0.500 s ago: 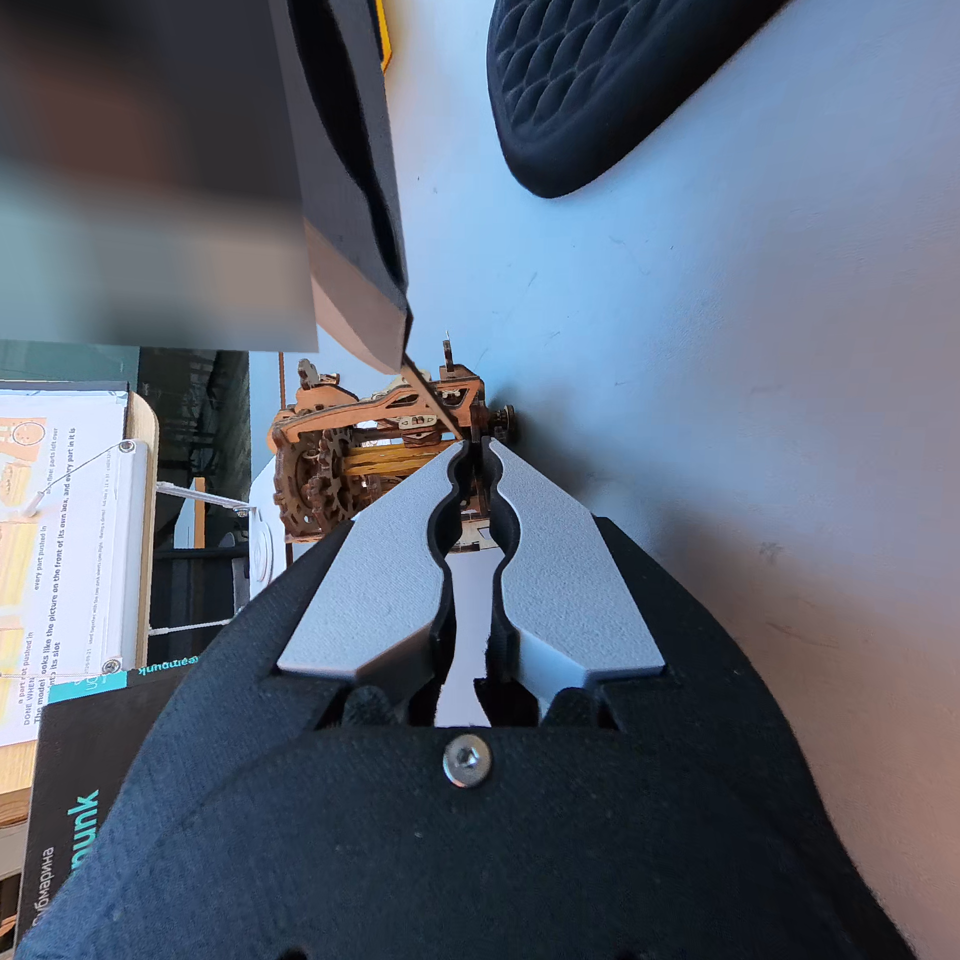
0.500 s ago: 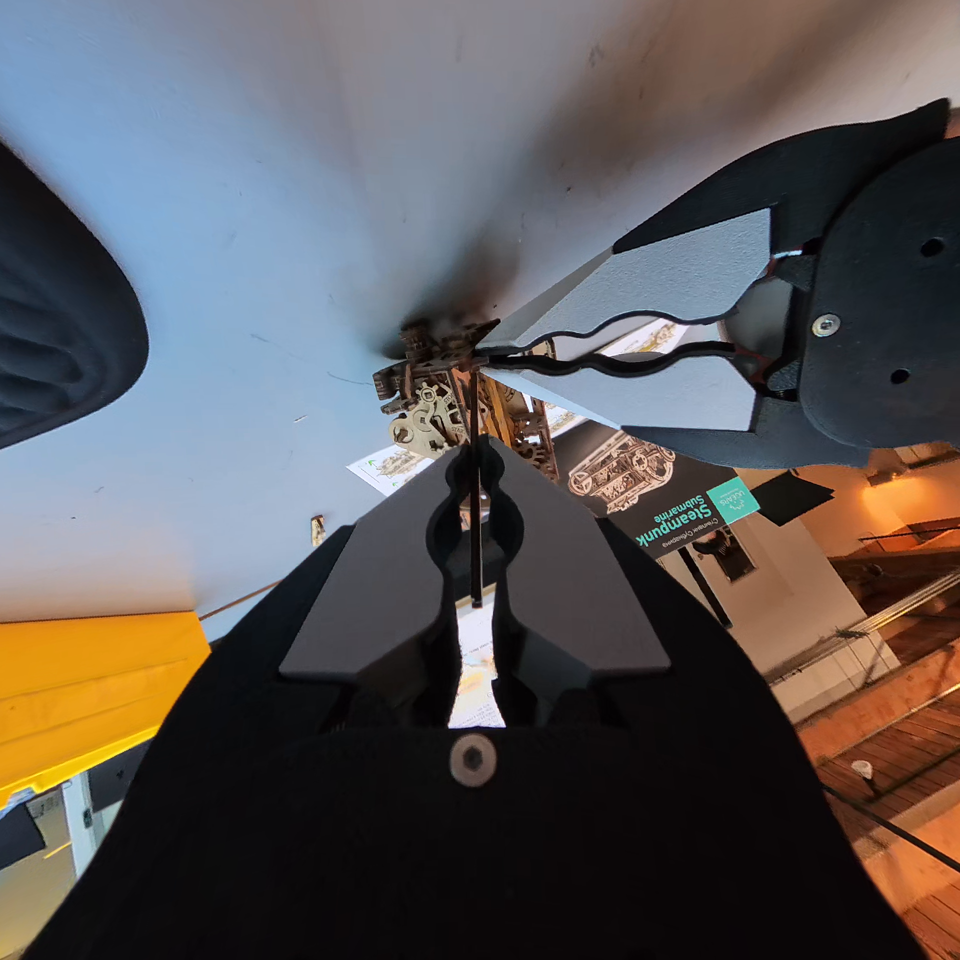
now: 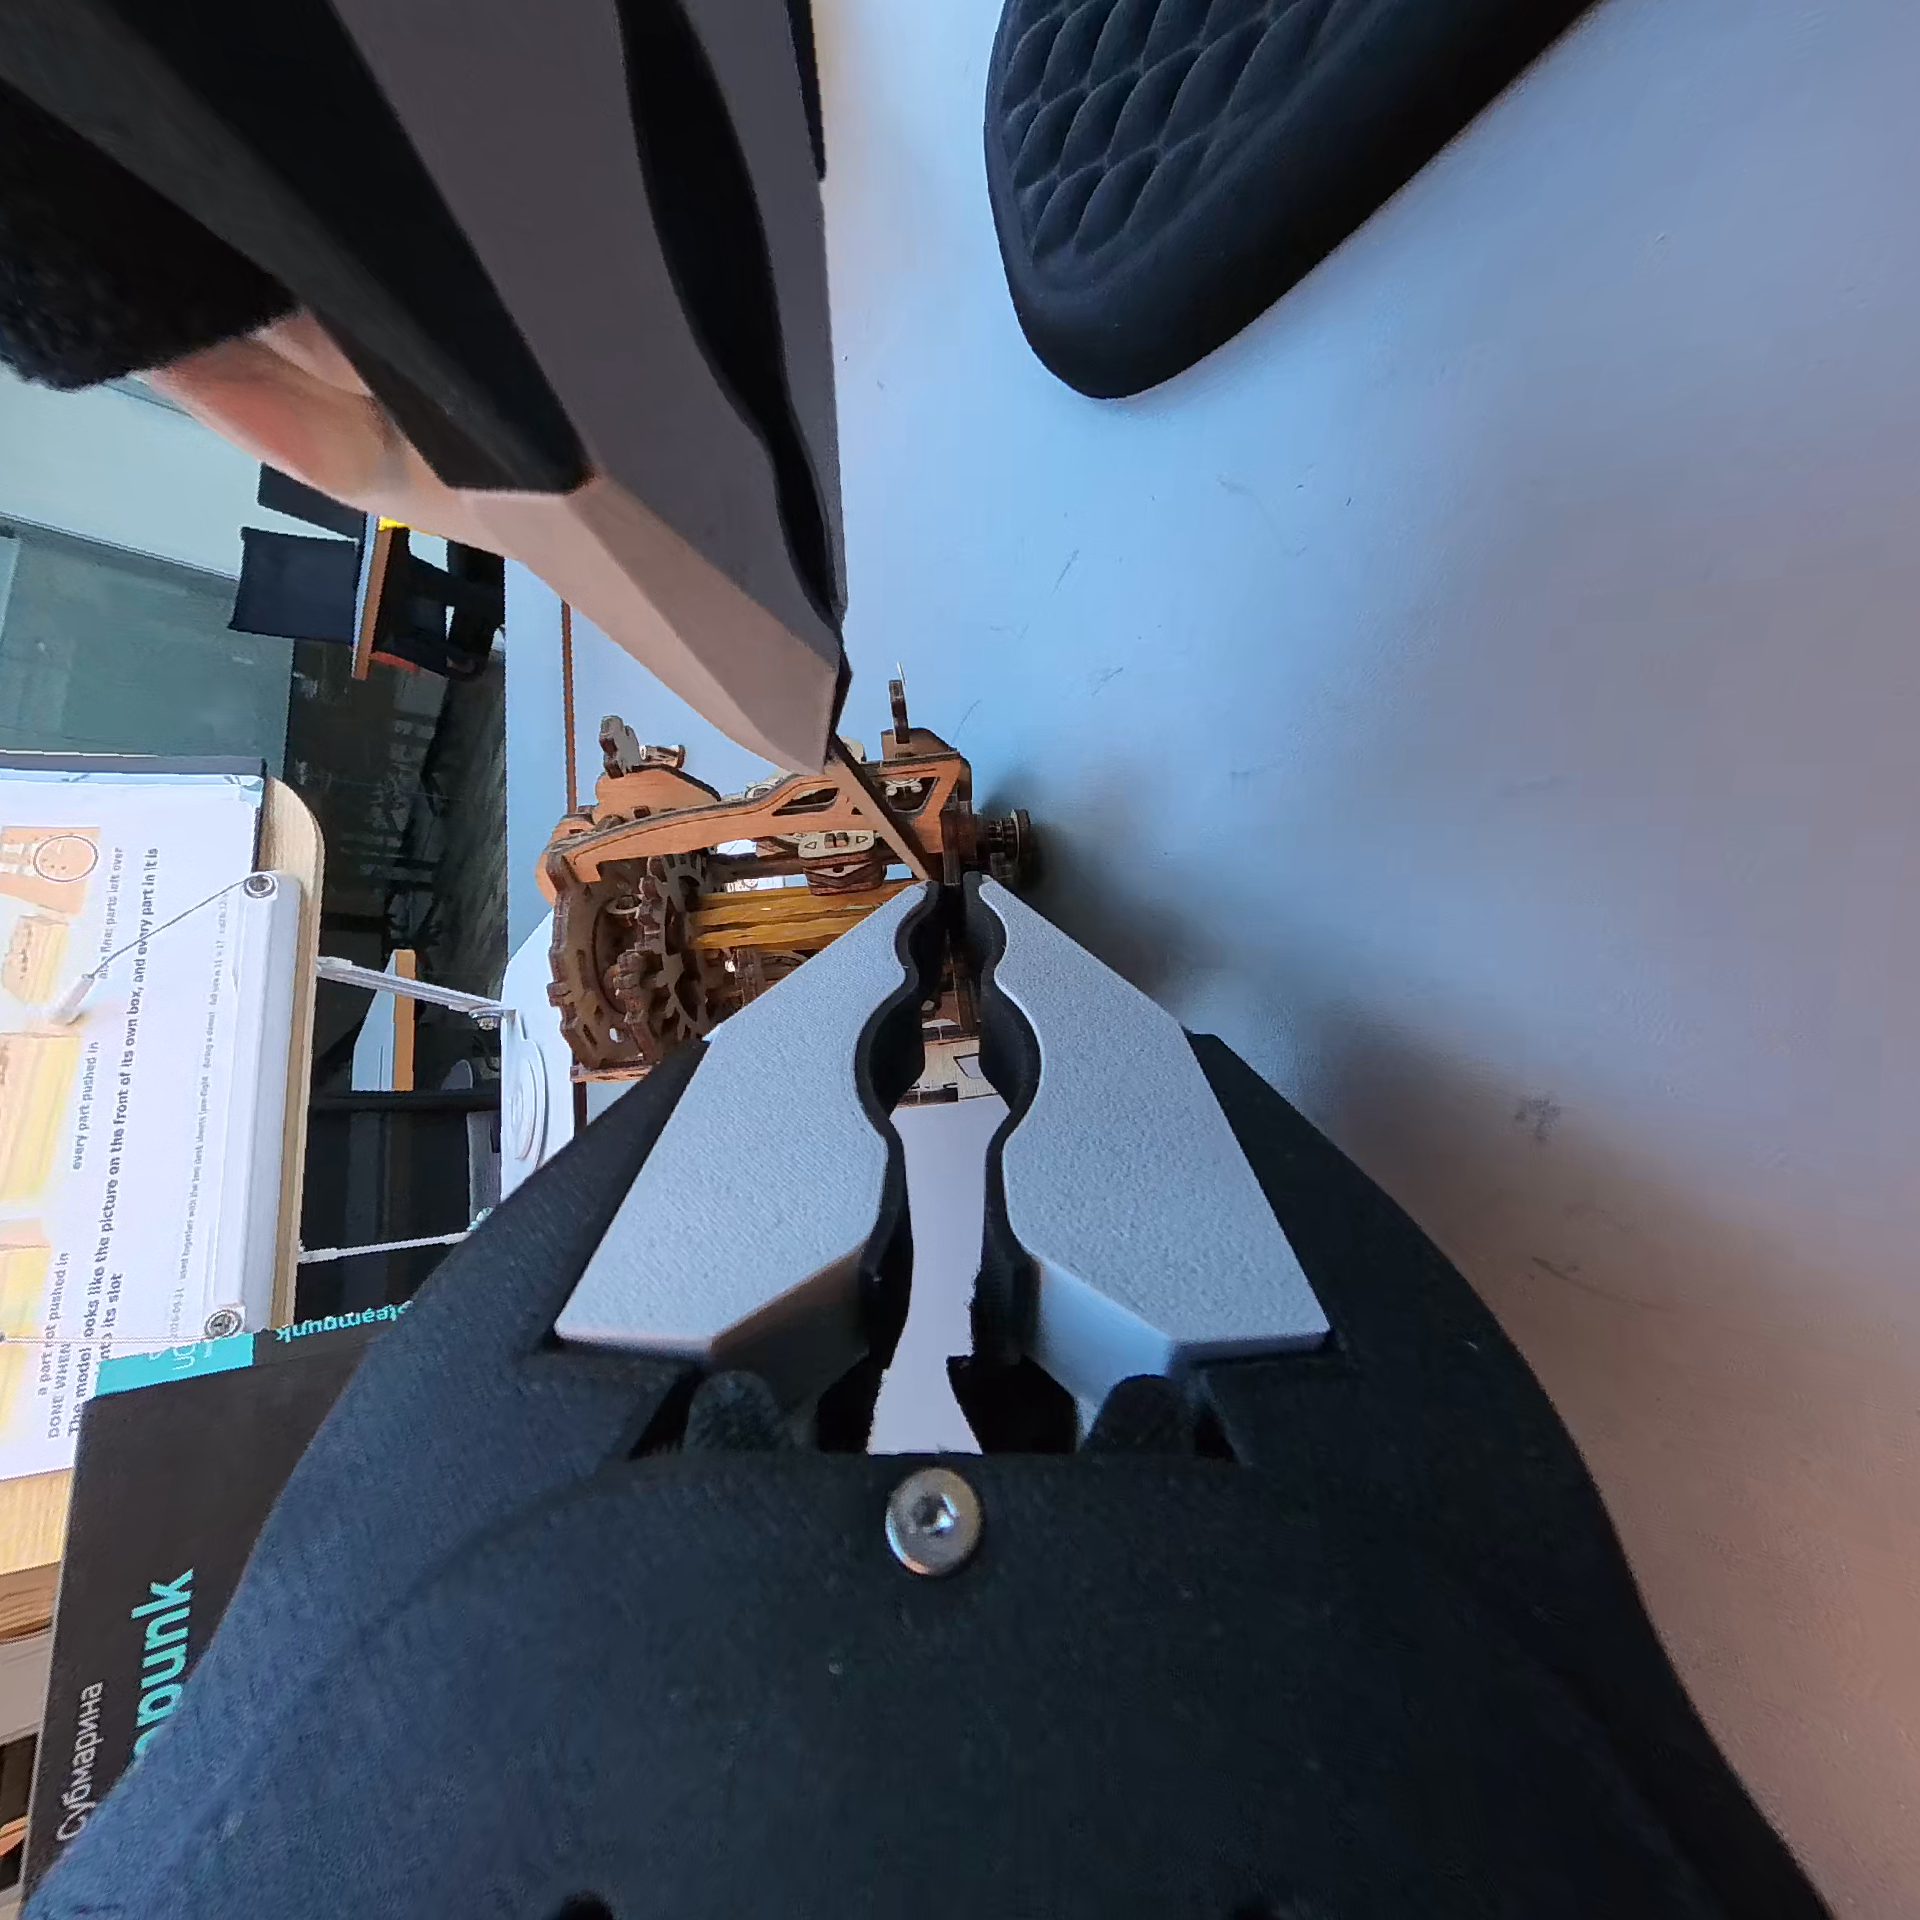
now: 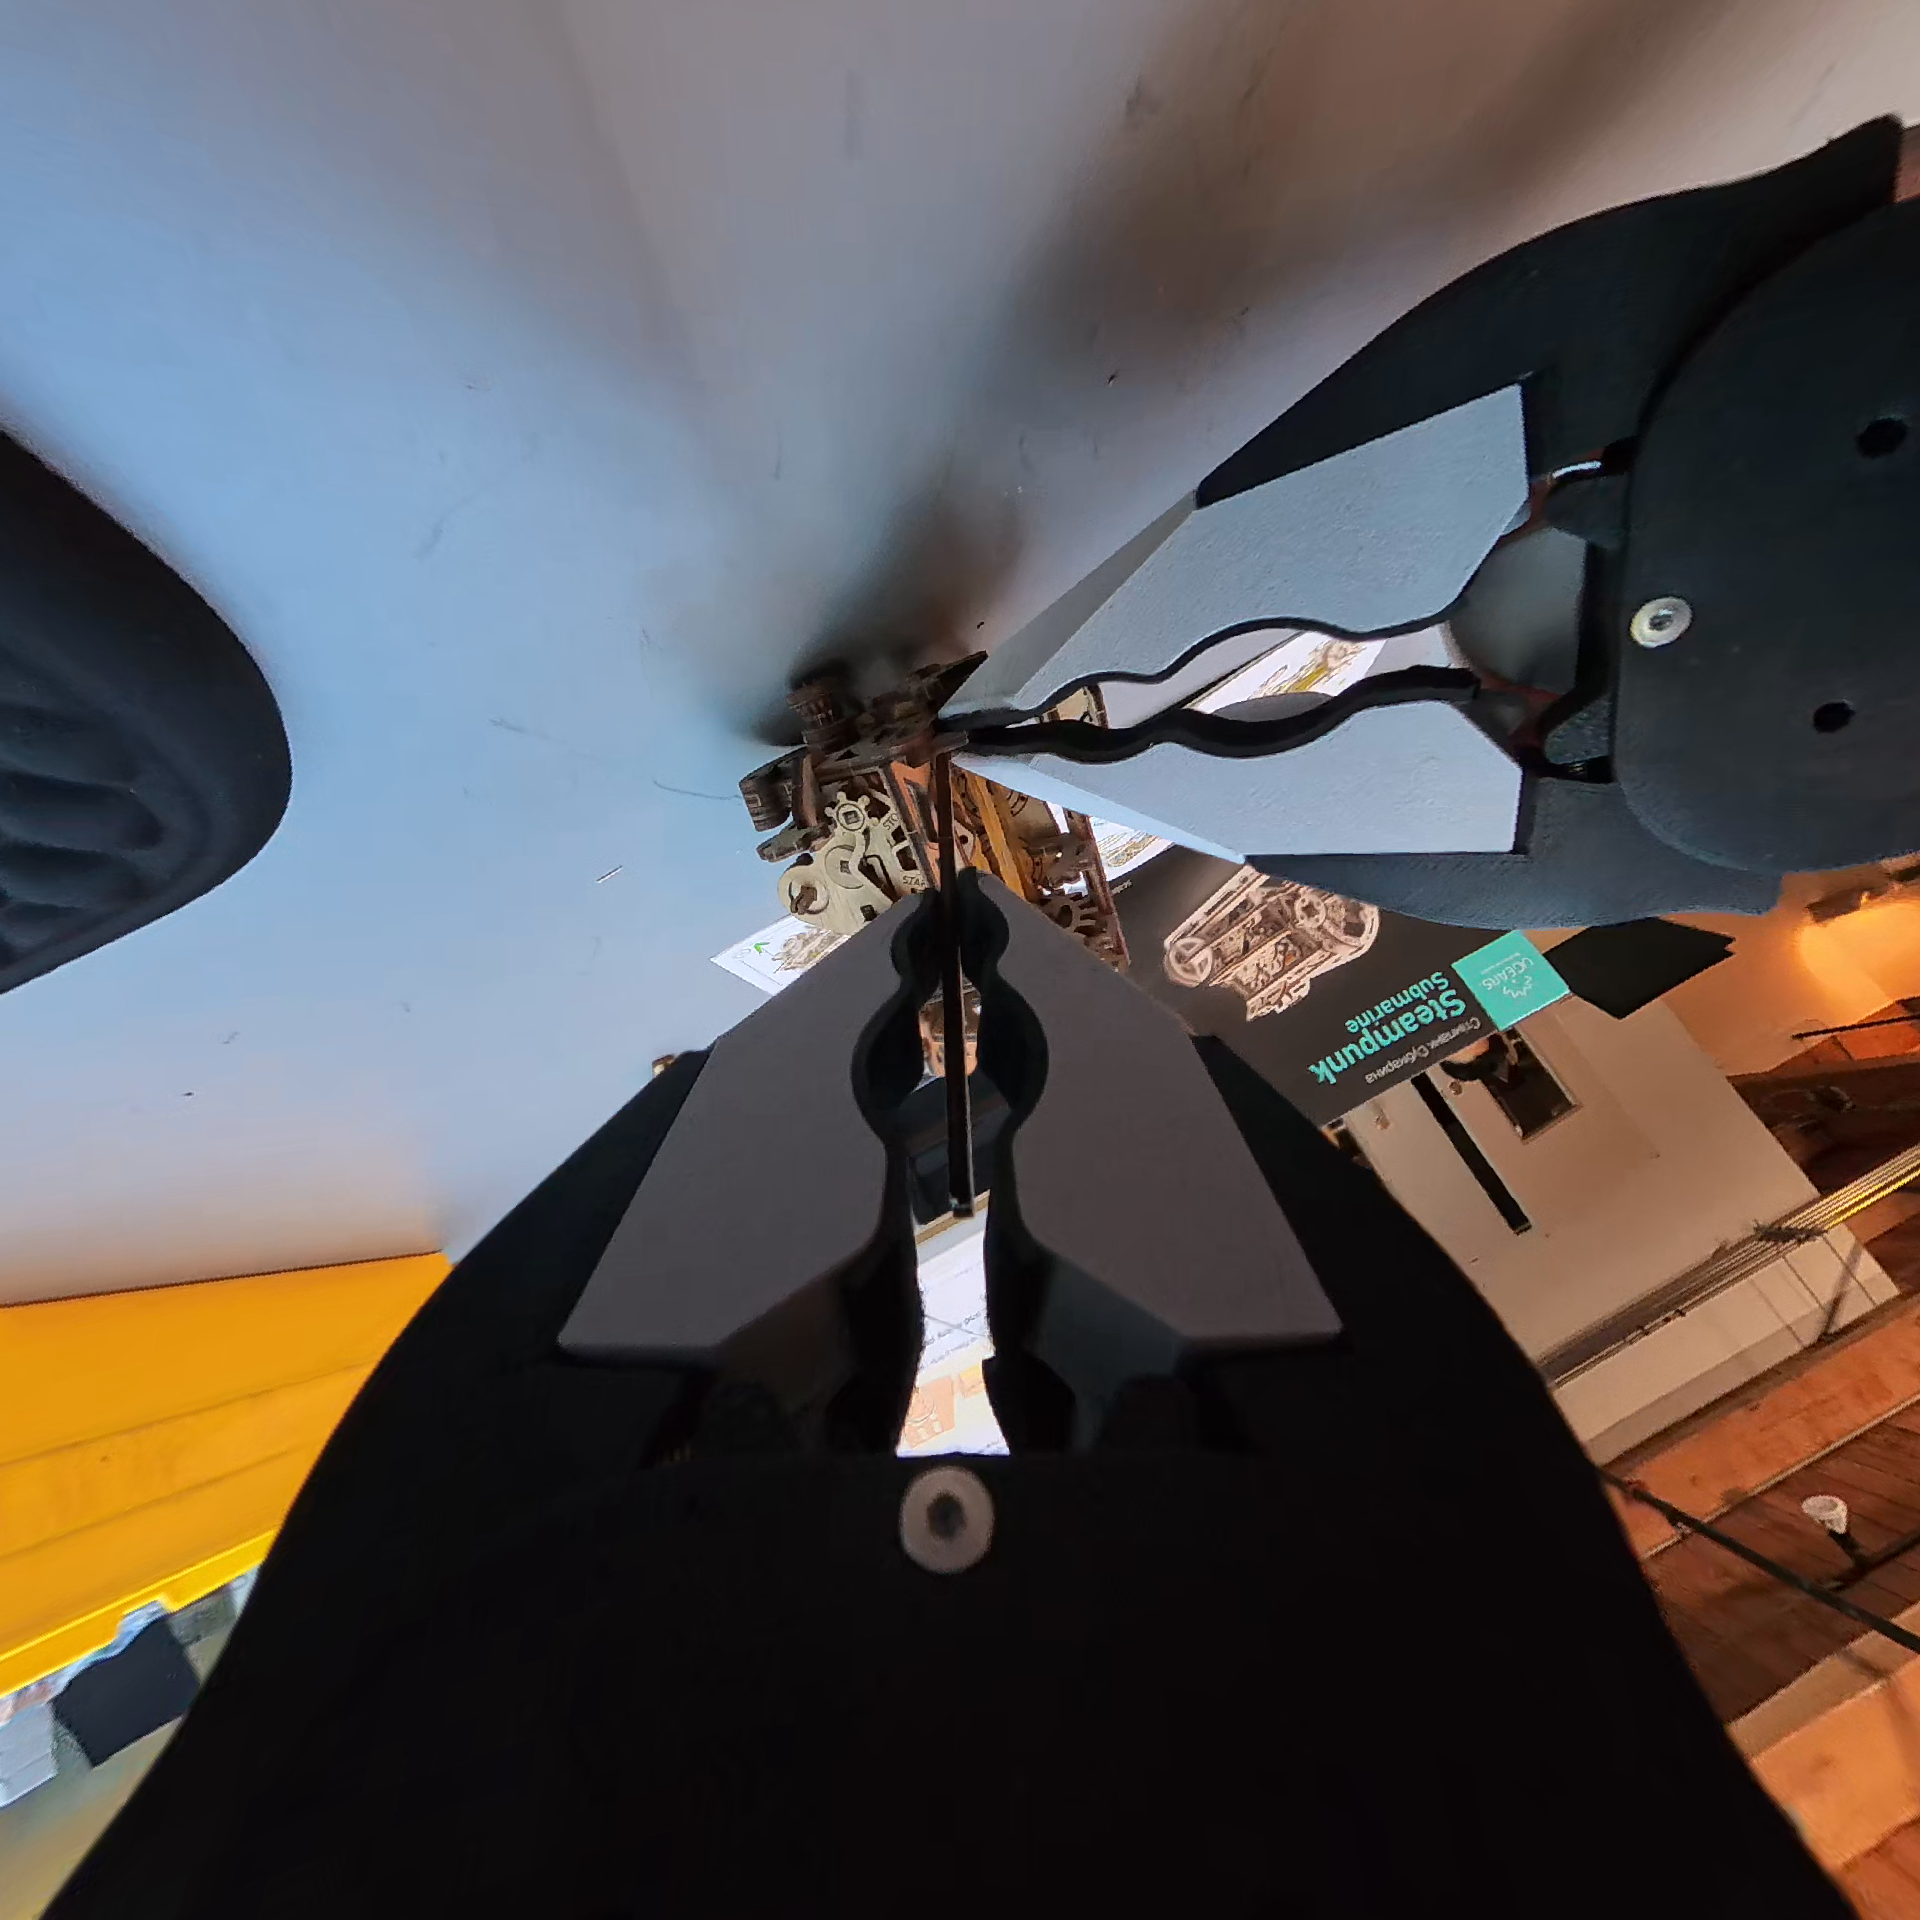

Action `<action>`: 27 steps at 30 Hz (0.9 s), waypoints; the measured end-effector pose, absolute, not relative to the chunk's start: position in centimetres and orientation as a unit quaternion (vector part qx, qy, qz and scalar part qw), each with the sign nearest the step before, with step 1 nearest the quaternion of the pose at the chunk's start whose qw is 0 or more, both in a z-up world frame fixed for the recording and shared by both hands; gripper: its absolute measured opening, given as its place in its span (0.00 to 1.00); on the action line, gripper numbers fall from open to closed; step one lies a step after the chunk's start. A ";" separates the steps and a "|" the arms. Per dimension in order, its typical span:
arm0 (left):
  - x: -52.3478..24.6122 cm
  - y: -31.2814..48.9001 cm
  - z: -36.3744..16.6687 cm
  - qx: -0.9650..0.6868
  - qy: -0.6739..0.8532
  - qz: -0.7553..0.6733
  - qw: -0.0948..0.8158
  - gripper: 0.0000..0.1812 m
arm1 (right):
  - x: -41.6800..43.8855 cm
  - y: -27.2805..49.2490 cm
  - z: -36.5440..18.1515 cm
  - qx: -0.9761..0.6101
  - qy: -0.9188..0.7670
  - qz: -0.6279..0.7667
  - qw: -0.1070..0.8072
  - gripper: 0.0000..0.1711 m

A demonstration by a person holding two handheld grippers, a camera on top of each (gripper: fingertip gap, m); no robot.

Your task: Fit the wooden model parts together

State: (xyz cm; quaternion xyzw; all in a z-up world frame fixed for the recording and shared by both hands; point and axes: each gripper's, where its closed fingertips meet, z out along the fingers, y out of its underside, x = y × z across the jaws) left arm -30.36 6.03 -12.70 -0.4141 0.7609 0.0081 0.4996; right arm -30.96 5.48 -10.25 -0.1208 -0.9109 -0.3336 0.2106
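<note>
The wooden model [image 3: 727, 904], a brown frame with gears and yellow bands, rests on the white table [image 3: 1455, 831]. My left gripper [image 3: 948, 896] is shut on the model's near frame edge. My right gripper [image 4: 948, 896] is shut on a thin dark wooden strip [image 4: 954, 1049], seen edge-on, whose far end touches the model [image 4: 852, 842]. In the left wrist view the right gripper [image 3: 836, 727] comes in from the upper left and the strip [image 3: 883, 821] slants down into the model's top. In the right wrist view the left gripper [image 4: 961, 727] enters from the right.
A black quilted pad [image 3: 1247, 156] lies on the table beyond the model, and also shows in the right wrist view [image 4: 104, 727]. A black model box [image 4: 1351, 987] and an instruction sheet on a stand [image 3: 104, 1039] are behind. A yellow object [image 4: 156, 1403] lies at the table edge.
Both grippers keep their grip. The right gripper has shifted only slightly at the model's top; the model has not visibly moved.
</note>
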 end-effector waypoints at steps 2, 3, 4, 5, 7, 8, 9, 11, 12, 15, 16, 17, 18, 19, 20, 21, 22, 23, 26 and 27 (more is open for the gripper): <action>-30.4 6.0 -12.7 -0.415 0.760 0.008 0.499 0.00 | -30.9 5.5 -10.4 -0.121 -0.909 -0.337 0.214 0.00; -30.4 6.0 -12.8 -0.416 0.760 0.007 0.499 0.00 | -30.9 5.4 -10.4 -0.119 -0.908 -0.341 0.214 0.00; -30.4 6.0 -12.8 -0.416 0.760 0.008 0.499 0.00 | -30.9 5.4 -10.4 -0.116 -0.906 -0.345 0.215 0.00; -30.4 6.1 -12.8 -0.416 0.761 0.009 0.499 0.00 | -30.9 5.4 -10.4 -0.111 -0.905 -0.350 0.215 0.00; -30.4 6.1 -12.8 -0.417 0.760 0.009 0.498 0.00 | -31.0 5.4 -10.5 -0.108 -0.903 -0.357 0.214 0.00; -30.4 6.1 -12.8 -0.419 0.760 0.009 0.497 0.00 | -31.0 5.4 -10.5 -0.105 -0.902 -0.360 0.215 0.00; -30.4 6.2 -12.8 -0.420 0.760 0.009 0.496 0.00 | -31.1 5.4 -10.5 -0.104 -0.900 -0.364 0.214 0.00; -30.4 6.3 -12.9 -0.422 0.759 0.011 0.496 0.00 | -31.2 5.3 -10.7 -0.099 -0.899 -0.370 0.213 0.00; -30.4 6.3 -12.9 -0.422 0.759 0.012 0.496 0.00 | -31.2 5.3 -10.8 -0.096 -0.898 -0.374 0.212 0.00; -30.3 6.3 -12.9 -0.423 0.758 0.011 0.496 0.00 | -31.2 5.2 -10.8 -0.099 -0.897 -0.375 0.212 0.00; -30.3 6.3 -12.9 -0.422 0.759 0.013 0.496 0.00 | -31.1 5.3 -10.8 -0.100 -0.897 -0.376 0.212 0.00; -30.3 6.3 -13.0 -0.420 0.759 0.013 0.497 0.00 | -31.0 5.3 -10.8 -0.101 -0.897 -0.375 0.212 0.00; -30.2 6.3 -12.9 -0.418 0.759 0.013 0.499 0.00 | -30.9 5.4 -10.8 -0.103 -0.897 -0.374 0.213 0.00; -30.2 6.2 -12.9 -0.416 0.759 0.014 0.501 0.00 | -30.7 5.5 -10.8 -0.106 -0.896 -0.374 0.215 0.00; -30.1 6.2 -12.9 -0.414 0.759 0.014 0.502 0.00 | -30.7 5.4 -10.7 -0.108 -0.896 -0.373 0.217 0.00; -30.1 6.2 -12.9 -0.412 0.759 0.014 0.504 0.00 | -30.6 5.4 -10.6 -0.110 -0.896 -0.372 0.218 0.00; -30.1 6.2 -12.9 -0.410 0.759 0.014 0.506 0.00 | -30.6 5.4 -10.5 -0.111 -0.894 -0.373 0.221 0.00; -30.1 6.2 -12.9 -0.409 0.758 0.015 0.507 0.00 | -30.6 5.5 -10.5 -0.112 -0.893 -0.373 0.223 0.00; -30.0 6.2 -13.0 -0.409 0.759 0.015 0.506 0.00 | -30.4 5.6 -10.5 -0.115 -0.892 -0.375 0.224 0.01; -30.0 6.2 -13.0 -0.408 0.760 0.016 0.506 0.00 | -30.4 5.7 -10.4 -0.114 -0.891 -0.377 0.224 0.01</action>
